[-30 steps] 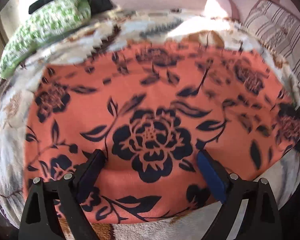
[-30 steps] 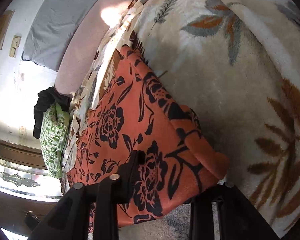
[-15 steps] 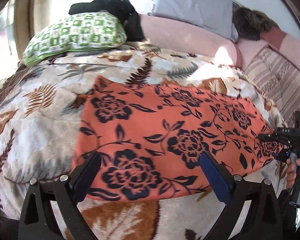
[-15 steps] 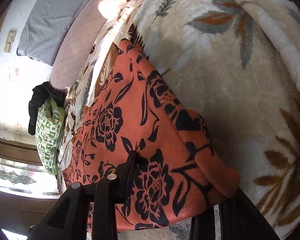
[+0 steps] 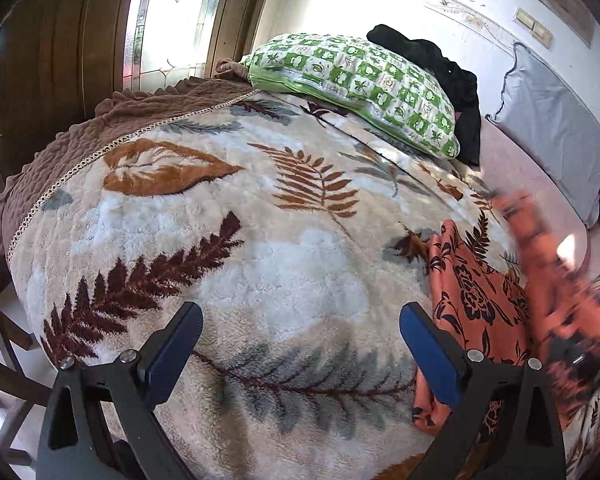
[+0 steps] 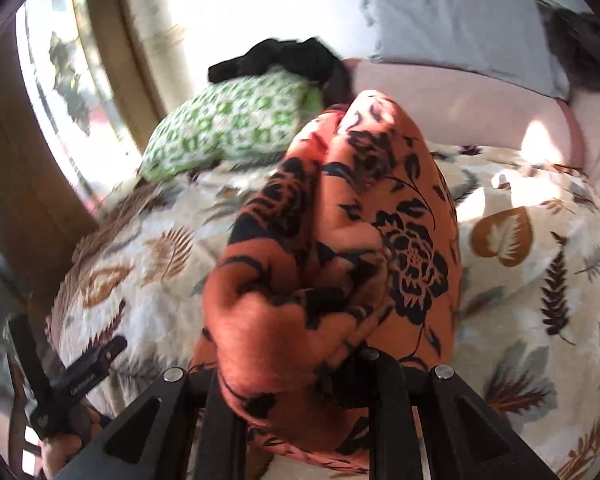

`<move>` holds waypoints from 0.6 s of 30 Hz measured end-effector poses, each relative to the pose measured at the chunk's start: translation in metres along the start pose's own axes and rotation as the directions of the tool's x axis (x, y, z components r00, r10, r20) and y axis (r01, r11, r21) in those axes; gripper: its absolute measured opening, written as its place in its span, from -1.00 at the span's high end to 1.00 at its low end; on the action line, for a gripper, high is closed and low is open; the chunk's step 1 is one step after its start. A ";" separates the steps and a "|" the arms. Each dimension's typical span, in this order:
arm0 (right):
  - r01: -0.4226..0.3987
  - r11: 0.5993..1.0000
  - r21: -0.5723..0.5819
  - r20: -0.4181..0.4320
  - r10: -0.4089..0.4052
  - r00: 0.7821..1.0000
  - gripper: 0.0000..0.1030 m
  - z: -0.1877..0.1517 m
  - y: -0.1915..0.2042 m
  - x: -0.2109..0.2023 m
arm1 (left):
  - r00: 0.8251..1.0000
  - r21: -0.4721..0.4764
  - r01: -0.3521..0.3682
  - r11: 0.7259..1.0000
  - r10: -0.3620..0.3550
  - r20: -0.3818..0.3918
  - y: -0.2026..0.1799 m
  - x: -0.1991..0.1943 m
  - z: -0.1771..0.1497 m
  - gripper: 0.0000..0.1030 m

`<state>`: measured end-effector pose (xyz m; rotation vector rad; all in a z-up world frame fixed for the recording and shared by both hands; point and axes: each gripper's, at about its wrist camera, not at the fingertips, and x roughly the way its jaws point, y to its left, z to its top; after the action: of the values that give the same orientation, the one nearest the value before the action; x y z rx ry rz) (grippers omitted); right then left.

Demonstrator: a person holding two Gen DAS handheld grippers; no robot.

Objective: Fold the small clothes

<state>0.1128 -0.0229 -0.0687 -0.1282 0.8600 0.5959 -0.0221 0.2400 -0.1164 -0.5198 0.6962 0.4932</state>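
Blanket [image 5: 260,264] plush, fuzzy; orange garment [image 6: 340,248] soft matt cloth.

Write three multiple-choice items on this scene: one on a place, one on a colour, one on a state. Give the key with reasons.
1. Where does the green pillow lie?
A. on the floor
B. at the far end of the blanket
C. in the left gripper

2. What colour is the cloth's ground?
A. orange
B. blue
C. white

3. What state is the left gripper in?
A. shut on the cloth
B. shut on the pillow
C. open, holding nothing

Key:
1 B: the pillow rests on the blanket's far end, beside a black garment.
2 A: orange with black flowers.
3 C: its blue pads stand wide apart over bare blanket, while the right gripper grips the bunched cloth.
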 end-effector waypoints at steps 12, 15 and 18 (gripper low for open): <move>-0.065 0.997 0.044 -0.017 0.065 0.998 0.46 0.004 0.042 0.026 | 1.000 -0.009 0.028 1.000 -0.028 -0.008 0.004 0.001 0.002 -0.92; -0.078 0.996 -0.051 -0.185 0.067 0.980 0.16 -0.018 0.066 0.075 | 1.000 -0.004 0.026 1.000 -0.026 -0.003 0.005 0.000 0.001 -0.92; -0.176 0.982 -0.074 -0.056 0.172 0.983 -0.49 -0.033 0.069 0.053 | 1.000 -0.017 0.025 1.000 -0.025 0.015 0.011 -0.004 0.002 -0.92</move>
<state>0.0798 0.0466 -0.1214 -0.1404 0.9016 0.7941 -0.0307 0.2482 -0.1154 -0.5403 0.6713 0.4795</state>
